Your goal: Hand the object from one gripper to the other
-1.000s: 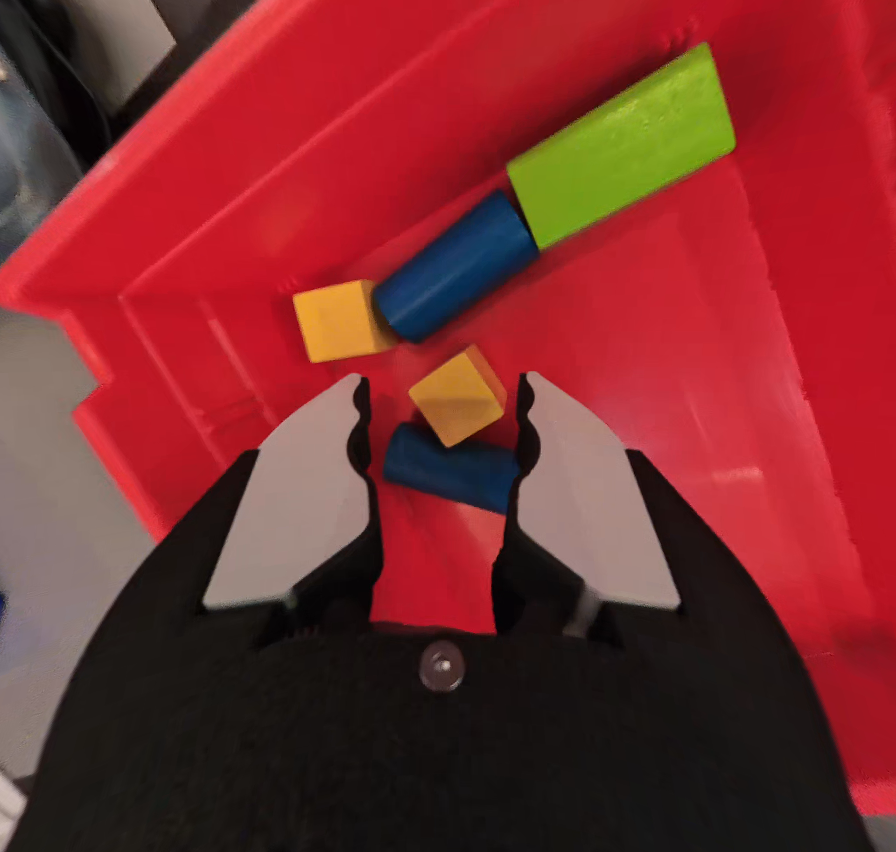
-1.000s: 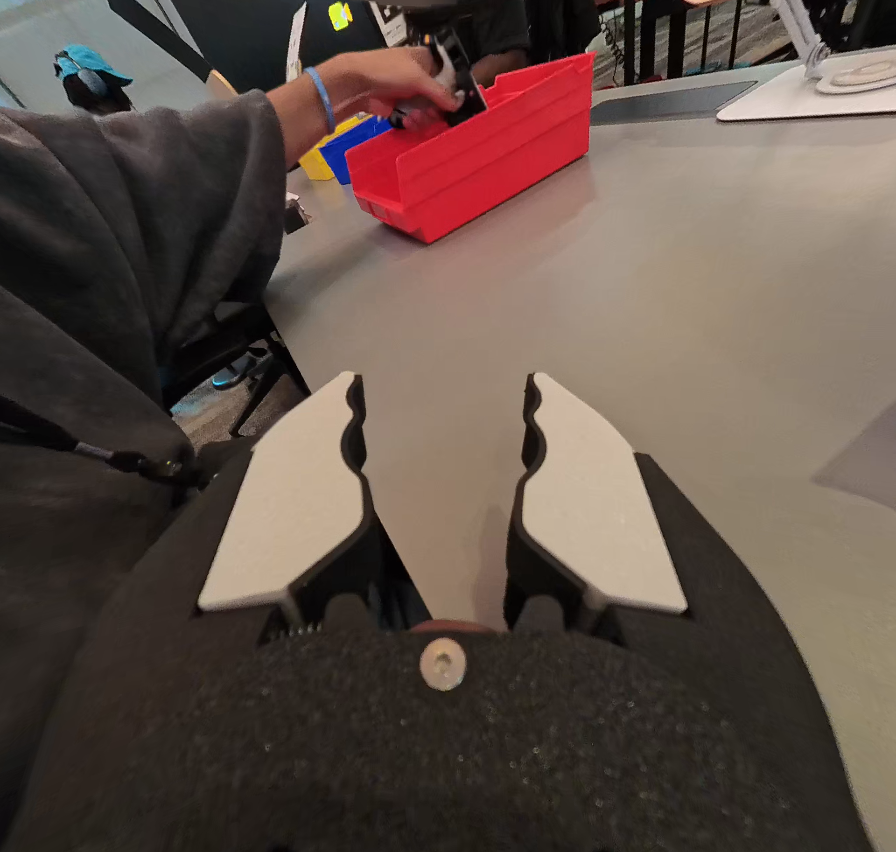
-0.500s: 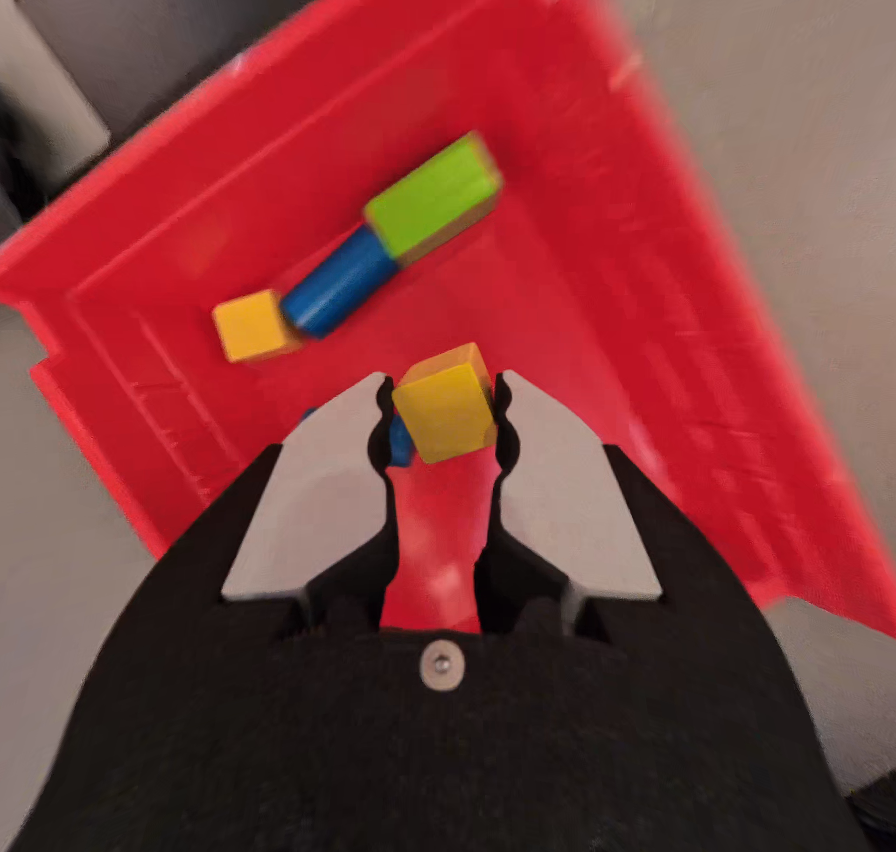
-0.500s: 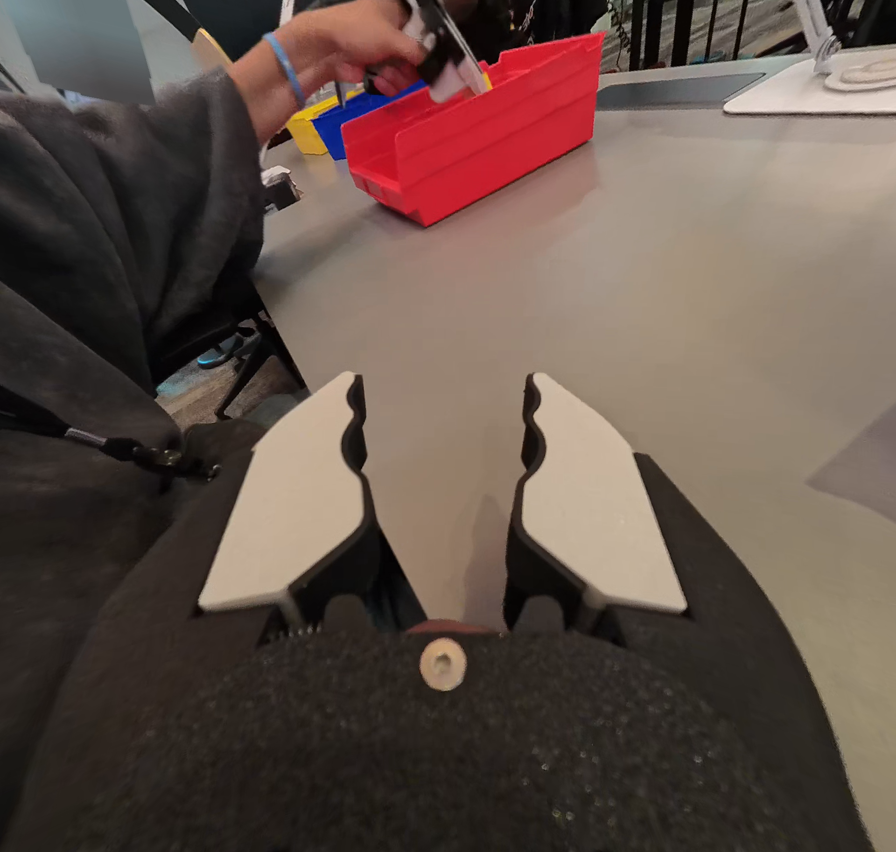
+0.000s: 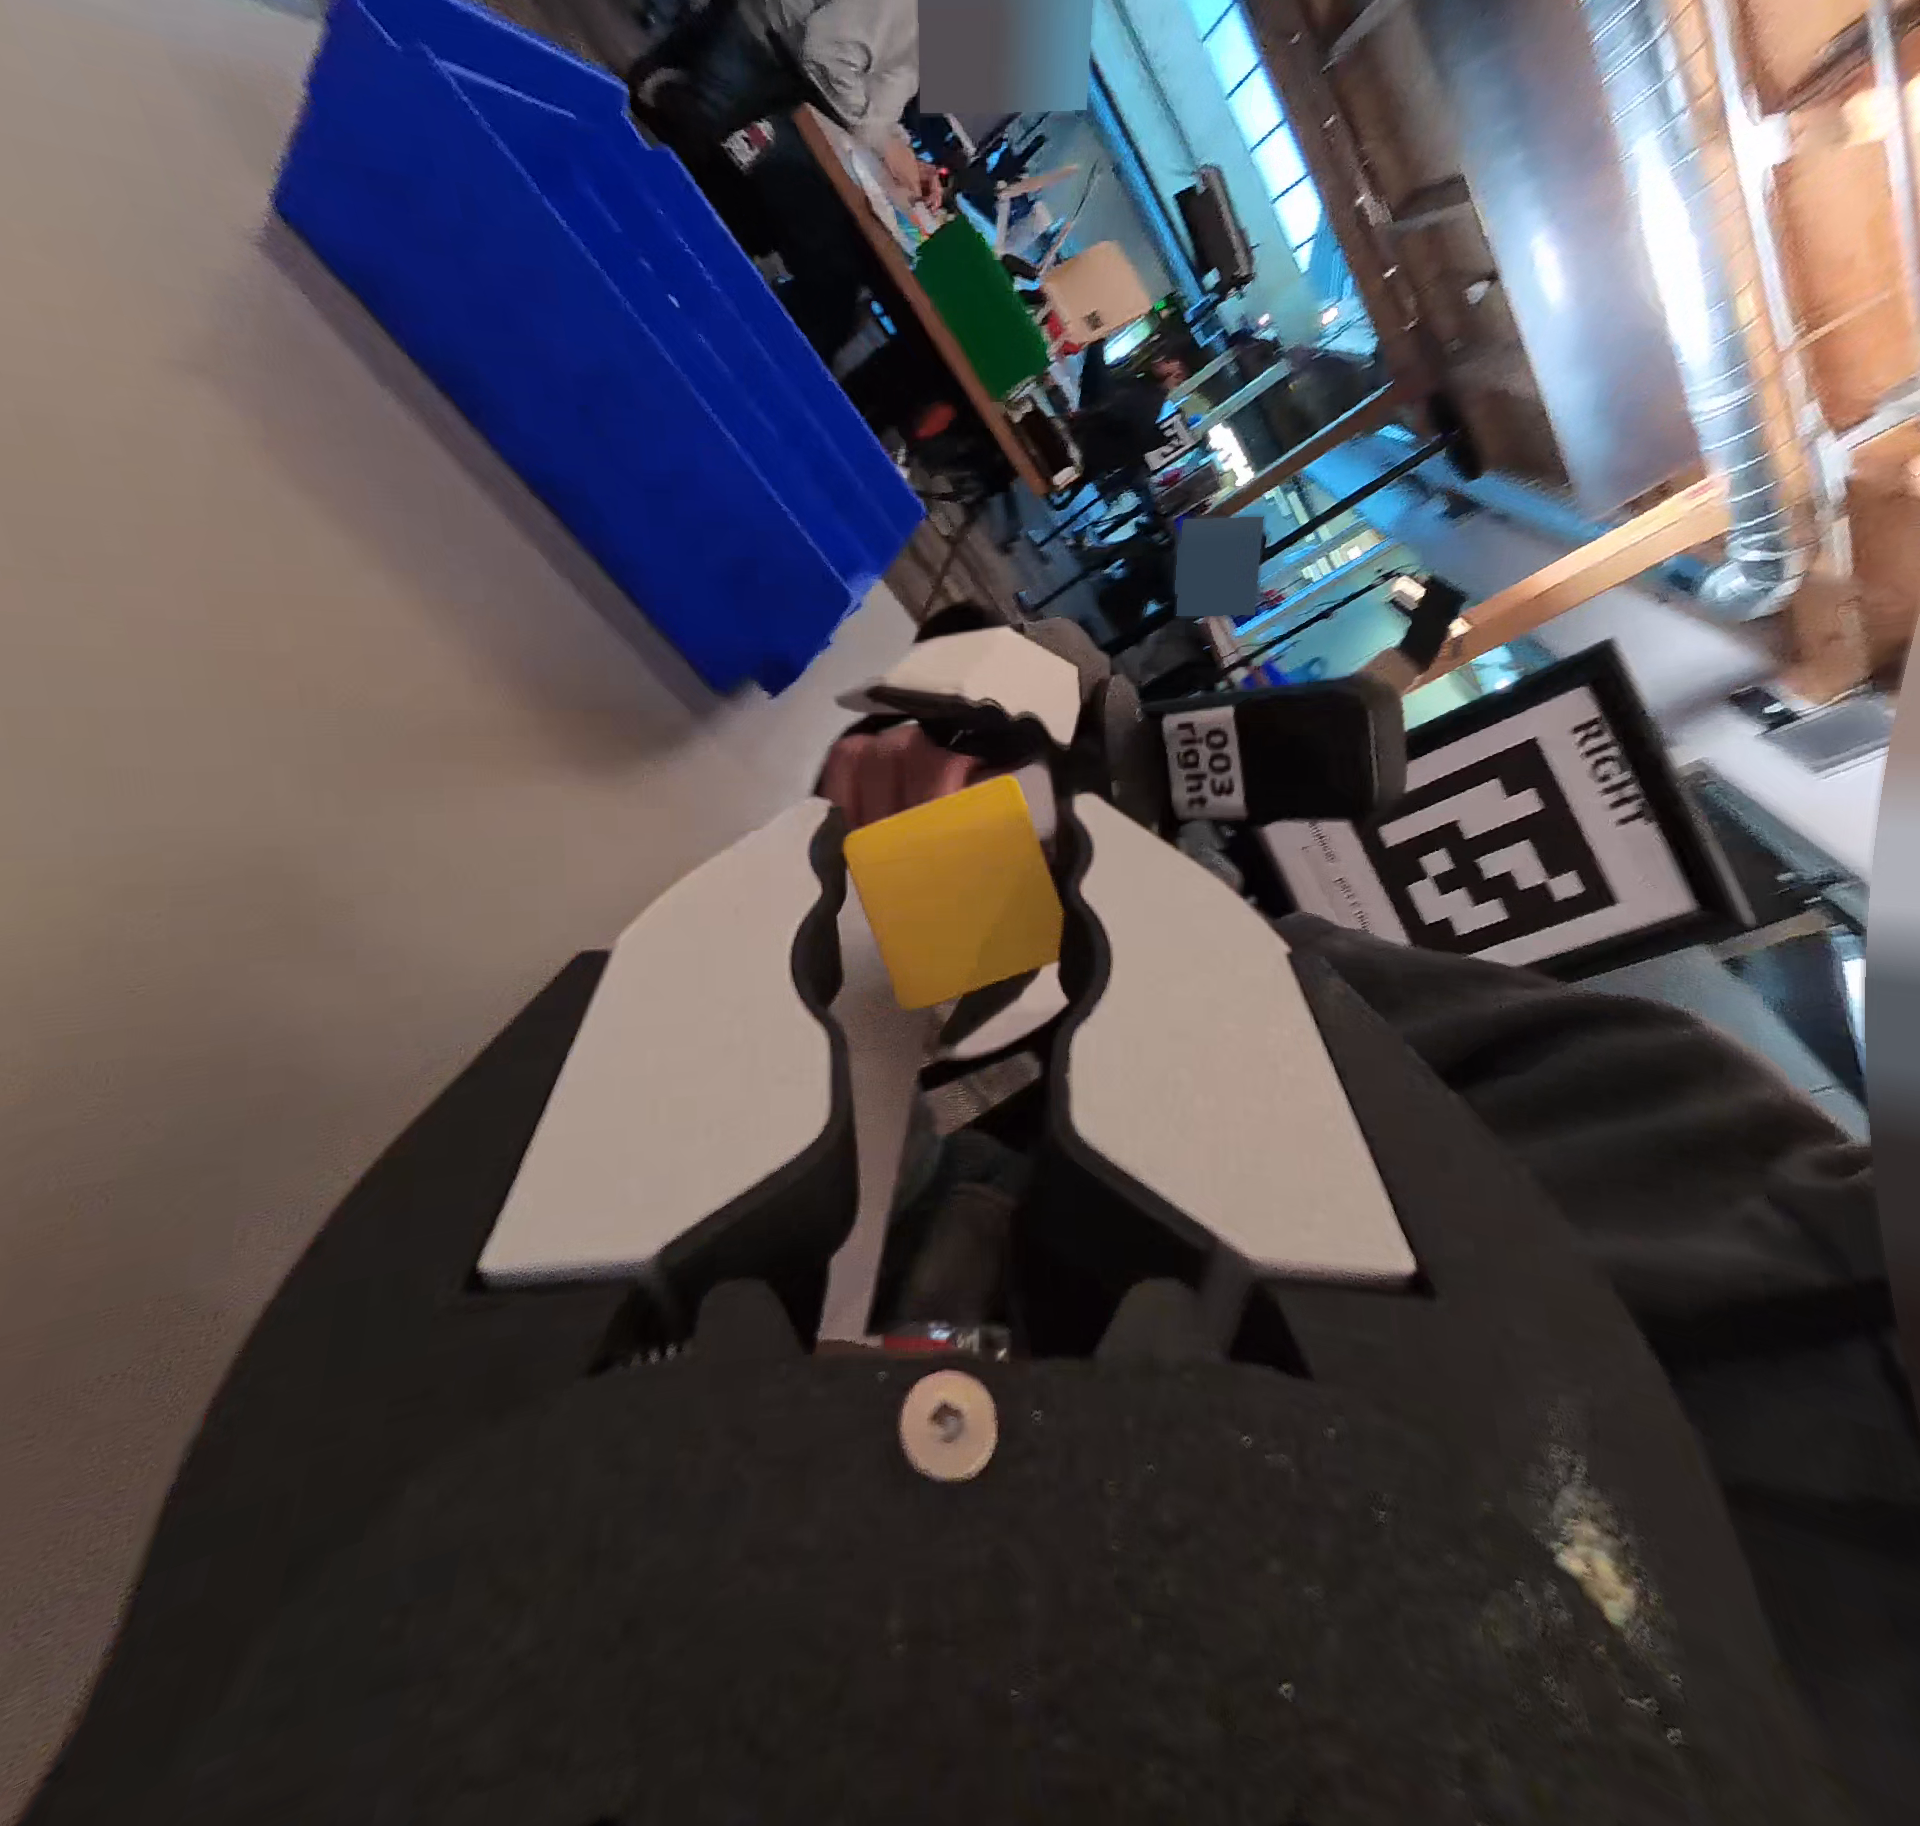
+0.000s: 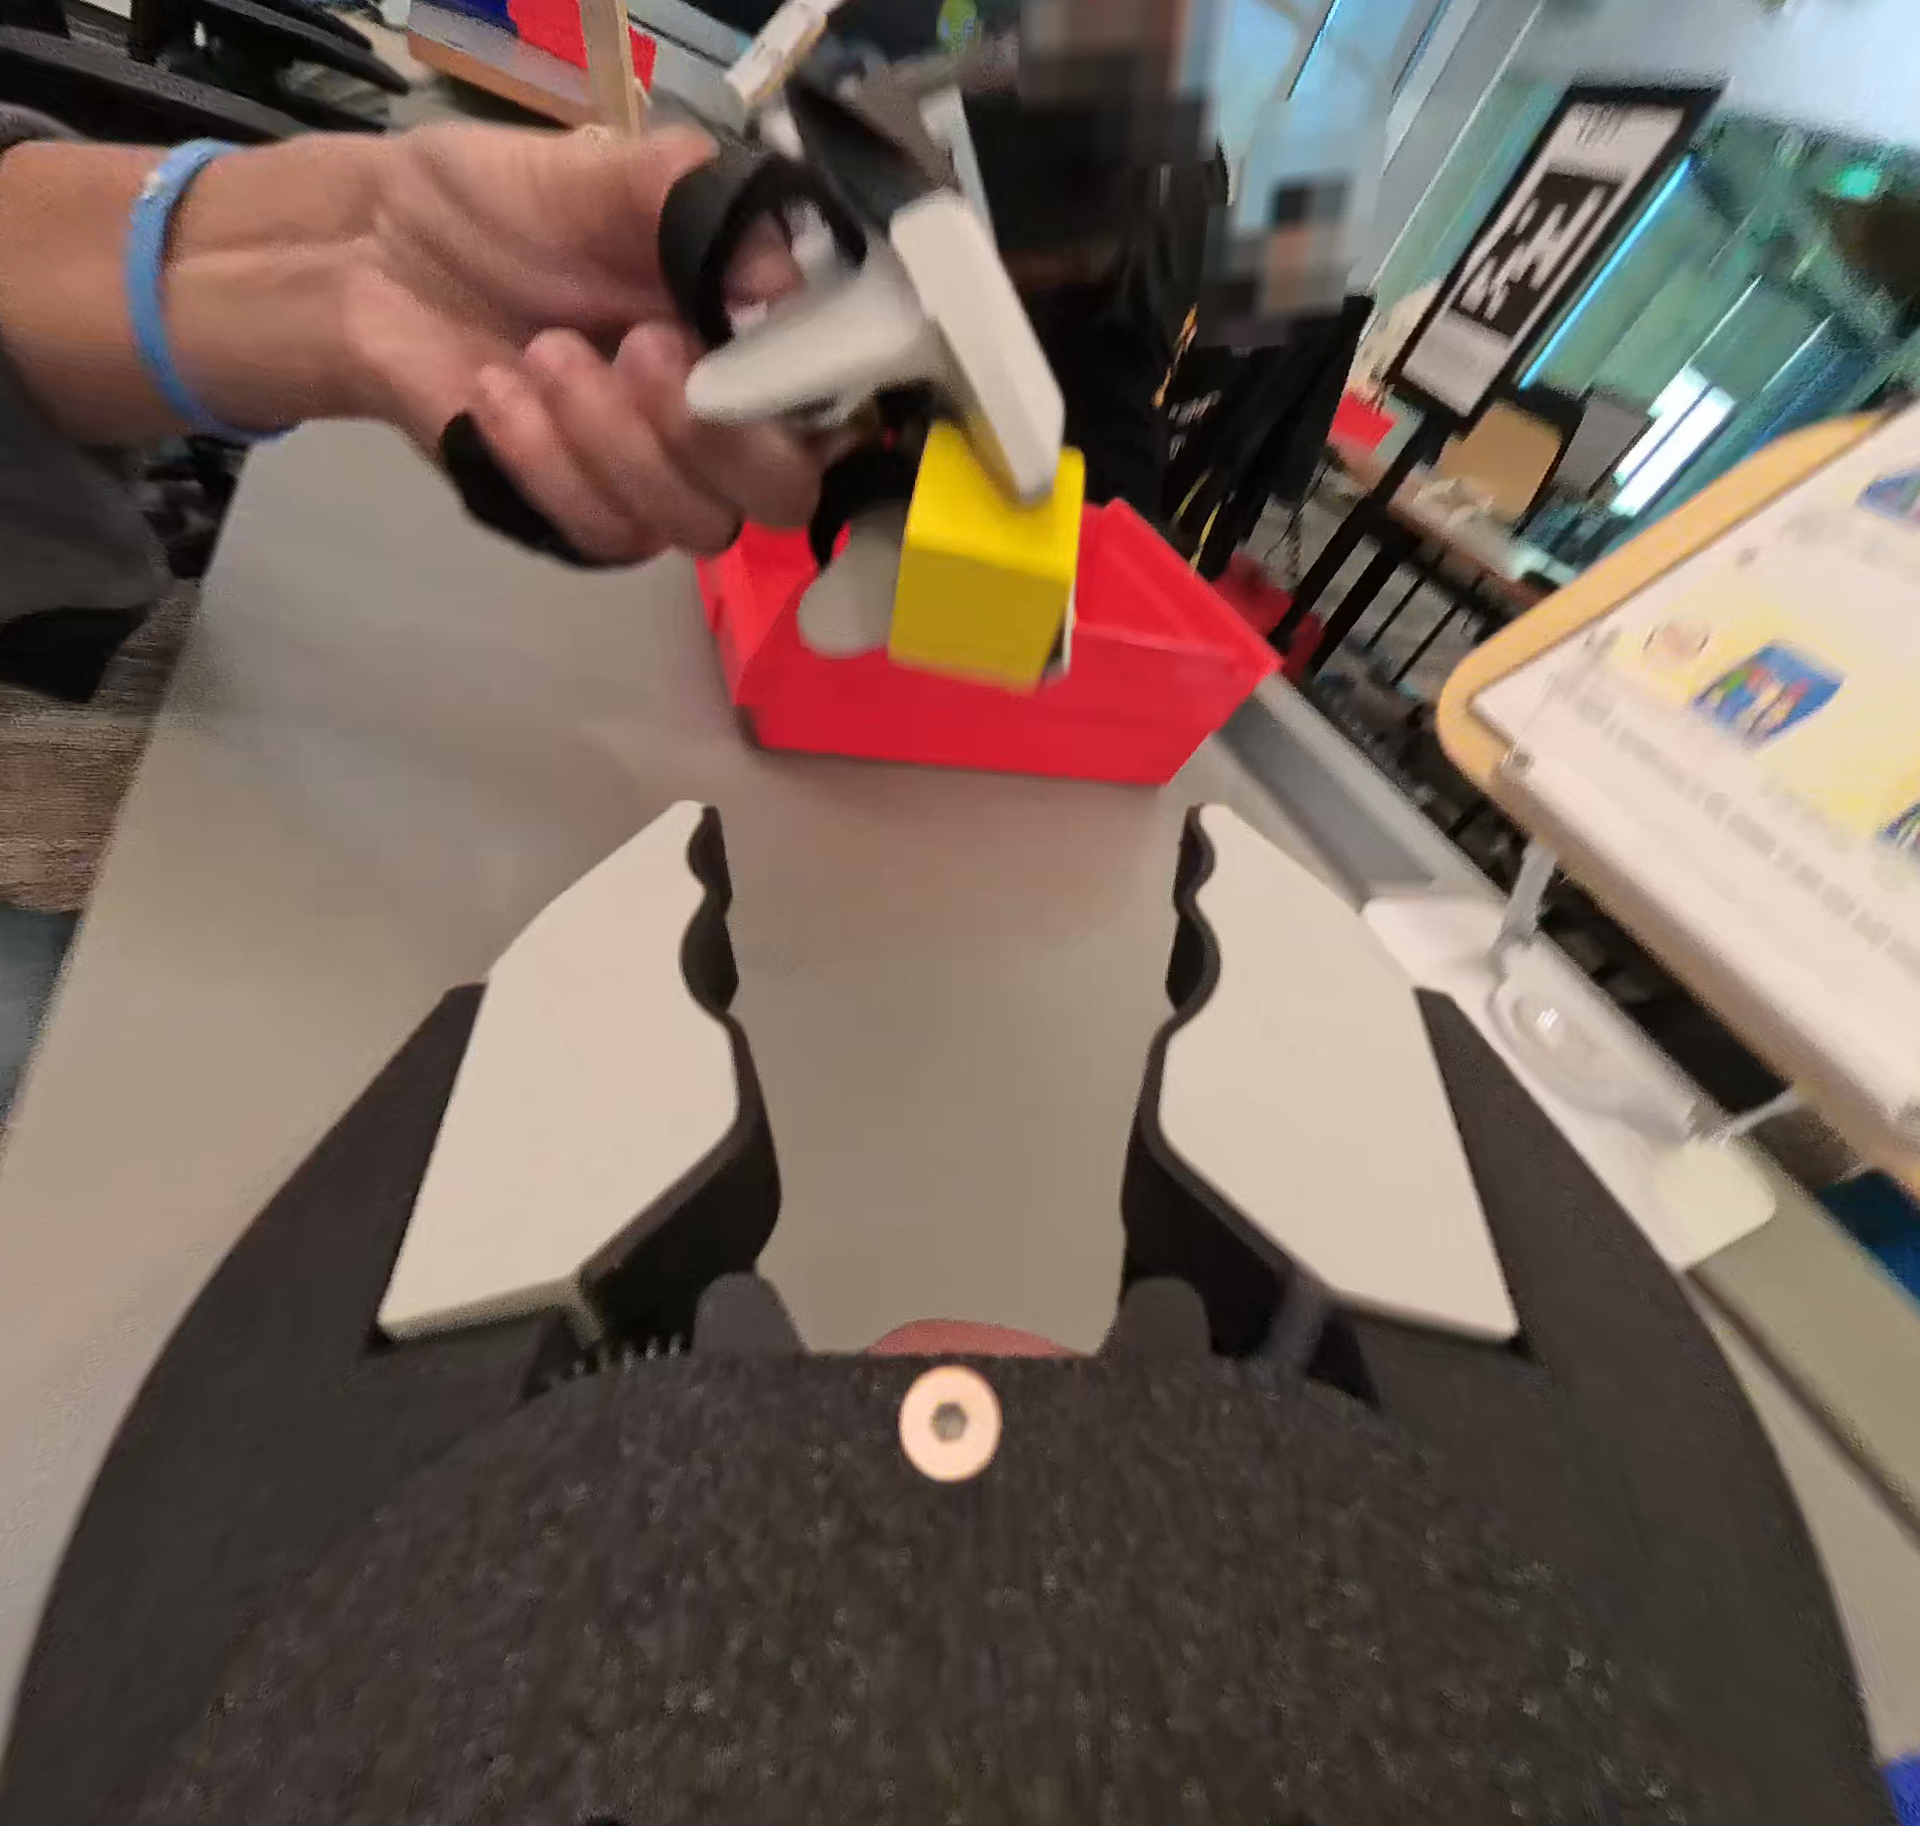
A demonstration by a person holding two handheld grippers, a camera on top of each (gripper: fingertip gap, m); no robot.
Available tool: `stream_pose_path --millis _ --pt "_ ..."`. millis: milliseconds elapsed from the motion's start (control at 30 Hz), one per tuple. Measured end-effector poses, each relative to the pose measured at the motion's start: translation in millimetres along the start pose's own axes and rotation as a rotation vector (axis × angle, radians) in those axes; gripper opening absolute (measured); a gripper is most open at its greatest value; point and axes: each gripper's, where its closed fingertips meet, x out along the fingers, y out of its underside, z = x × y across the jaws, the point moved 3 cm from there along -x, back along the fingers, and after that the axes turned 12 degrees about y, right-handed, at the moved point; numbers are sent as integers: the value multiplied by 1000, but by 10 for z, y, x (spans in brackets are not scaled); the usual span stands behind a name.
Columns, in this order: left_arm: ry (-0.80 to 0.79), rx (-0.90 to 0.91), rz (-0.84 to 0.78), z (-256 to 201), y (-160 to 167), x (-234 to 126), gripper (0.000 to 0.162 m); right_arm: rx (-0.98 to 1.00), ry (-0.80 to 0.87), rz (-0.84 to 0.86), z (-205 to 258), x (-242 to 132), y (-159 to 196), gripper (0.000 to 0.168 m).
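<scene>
My left gripper (image 5: 951, 846) is shut on a yellow wooden cube (image 5: 956, 893) and holds it in the air above the grey table (image 5: 260, 841). The cube also shows in the right wrist view (image 6: 982, 566), held by the left gripper (image 6: 966, 550) in a person's hand (image 6: 499, 311). My right gripper (image 6: 951, 862) is open and empty, below and short of the cube, pointing toward it. The right gripper also shows in the left wrist view (image 5: 966, 727), just beyond the cube, with its white fingers (image 5: 987, 680) facing me.
A red bin (image 6: 1039, 727) stands on the table behind the cube. A blue bin (image 5: 582, 353) stands at the table's far edge. A tilted board on a clear stand (image 6: 1714, 768) is at the right. Chairs, other tables and people lie beyond.
My left gripper has lifted the yellow cube out of the red bin and swung it toward the right gripper. The right gripper has risen, opened wider and turned to face the cube.
</scene>
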Motion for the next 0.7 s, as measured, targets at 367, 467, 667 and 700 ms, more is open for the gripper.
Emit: stream_pose_path --millis 367,467,667,700 --pt "46 -161 -113 202 185 241 37 141 104 -45 36 204 -53 37" --pt "34 -151 -102 222 212 229 37 133 80 -35 55 207 -22 37" --pt "69 -142 -157 163 146 117 36 96 96 -17 47 177 -20 36" --pt "76 -136 -189 134 124 12 42 90 103 -11 17 148 -20 36"
